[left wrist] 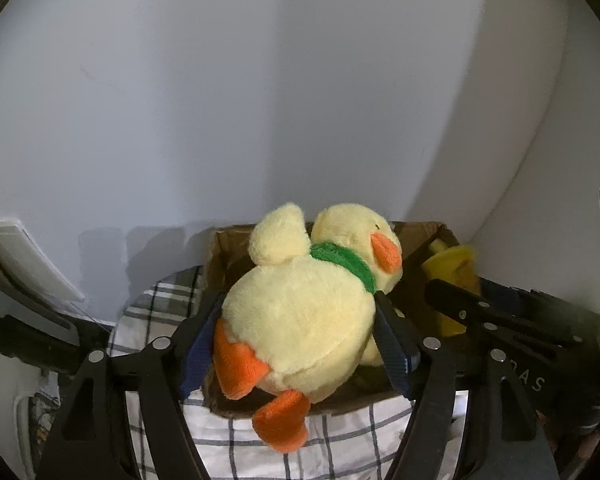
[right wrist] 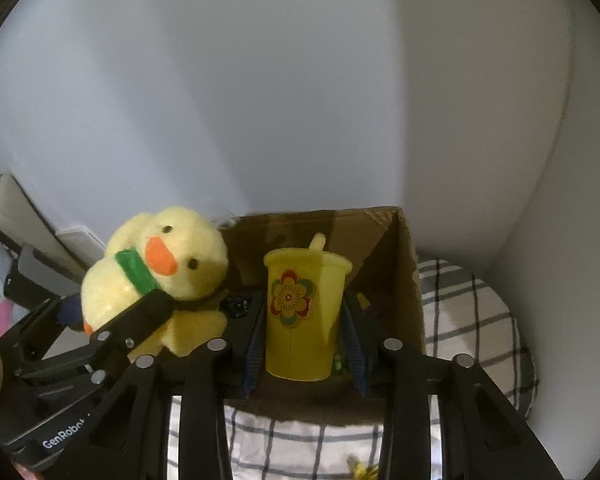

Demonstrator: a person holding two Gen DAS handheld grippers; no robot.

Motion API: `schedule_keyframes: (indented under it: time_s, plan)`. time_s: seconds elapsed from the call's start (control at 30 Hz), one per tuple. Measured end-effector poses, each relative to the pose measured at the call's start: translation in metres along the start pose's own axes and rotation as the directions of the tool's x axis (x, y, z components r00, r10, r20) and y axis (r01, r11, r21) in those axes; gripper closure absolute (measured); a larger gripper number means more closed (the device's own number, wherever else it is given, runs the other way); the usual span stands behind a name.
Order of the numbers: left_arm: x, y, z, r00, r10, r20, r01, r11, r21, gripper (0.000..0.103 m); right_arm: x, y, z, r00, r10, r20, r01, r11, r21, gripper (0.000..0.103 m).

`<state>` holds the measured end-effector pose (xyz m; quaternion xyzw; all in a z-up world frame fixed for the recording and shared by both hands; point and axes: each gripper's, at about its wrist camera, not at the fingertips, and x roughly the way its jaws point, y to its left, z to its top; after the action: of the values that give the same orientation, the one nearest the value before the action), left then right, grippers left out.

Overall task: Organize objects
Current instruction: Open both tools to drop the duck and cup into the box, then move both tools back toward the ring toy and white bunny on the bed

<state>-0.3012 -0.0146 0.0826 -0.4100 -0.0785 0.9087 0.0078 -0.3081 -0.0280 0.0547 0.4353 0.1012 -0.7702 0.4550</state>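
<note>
Two tools, one toy each, both over the cardboard box (right wrist: pixel 400 264).
Left tool (left wrist: pixel 300 332) pinches the plush duck (left wrist: pixel 300 320) by its body, feet hanging past the box's near rim; right tool (right wrist: pixel 306 340) clamps the yellow cup (right wrist: pixel 304 316) (flower sticker, straw) upright inside the box. Box sits on a checked cloth (right wrist: pixel 472 320), in a wall corner.

Plush duck (left wrist: pixel 300 312) and cup (right wrist: pixel 306 316) side by side over box (right wrist: pixel 404 280); box on cloth (right wrist: pixel 472 320).

"GenRobot" on left hand-held gripper (right wrist: pixel 112 322)
</note>
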Motion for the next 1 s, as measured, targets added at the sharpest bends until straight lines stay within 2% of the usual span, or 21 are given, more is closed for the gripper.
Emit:
schedule_keyframes:
  time_s: [0.07, 0.17, 0.27, 0.37, 0.4, 0.5, 0.6, 0.7, 0.87, 1.0]
  plan:
    - [0.005, 0.004, 0.002, 1.000, -0.002, -0.019, 0.002, 1.000, -0.010, 0.029, 0.005, -0.002, 0.002, 1.000, -0.021, 0.004, 0.021, 1.000, 0.013, 0.055]
    - [-0.005, -0.001, -0.005, 1.000, 0.006, -0.012, -0.006, 1.000, -0.010, 0.026, 0.003, -0.006, 0.001, 1.000, -0.027, 0.013, 0.027, 0.999, 0.041, 0.052]
    - [-0.011, 0.008, -0.010, 1.000, 0.022, 0.022, -0.021, 0.999, -0.035, 0.016, -0.005, -0.009, -0.008, 0.998, -0.041, 0.039, 0.039, 0.998, 0.057, 0.051]
    - [-0.030, 0.008, -0.026, 0.999, 0.015, 0.050, -0.012, 0.998, -0.059, 0.015, -0.036, 0.009, -0.045, 0.996, -0.044, 0.074, 0.039, 0.997, 0.063, 0.045]
    - [-0.035, 0.008, -0.030, 0.999, 0.011, 0.052, -0.008, 0.998, -0.070, 0.013, -0.037, 0.024, -0.043, 0.996, -0.047, 0.080, 0.042, 0.997, 0.062, 0.042]
    - [-0.056, 0.002, -0.043, 0.999, 0.004, 0.051, 0.001, 0.996, -0.092, 0.010, -0.058, 0.018, -0.066, 0.992, -0.066, 0.104, 0.059, 0.996, 0.068, 0.038]
    - [-0.072, -0.009, -0.058, 0.998, 0.009, 0.063, -0.005, 0.998, -0.065, 0.005, -0.079, 0.020, -0.086, 0.984, -0.101, 0.148, 0.088, 0.992, 0.092, 0.032]
    - [-0.087, -0.018, -0.079, 0.997, 0.029, 0.077, -0.026, 0.999, -0.041, 0.003, -0.114, 0.000, -0.107, 0.978, -0.117, 0.172, 0.101, 0.990, 0.101, 0.029]
    - [-0.102, -0.030, -0.100, 0.993, 0.052, 0.106, -0.052, 0.999, -0.006, 0.001, -0.138, -0.015, -0.132, 0.978, -0.122, 0.168, 0.104, 0.988, 0.113, 0.029]
    - [-0.115, -0.033, -0.115, 0.990, 0.062, 0.128, -0.062, 0.998, -0.005, 0.001, -0.137, -0.022, -0.149, 0.978, -0.130, 0.163, 0.112, 0.987, 0.119, 0.028]
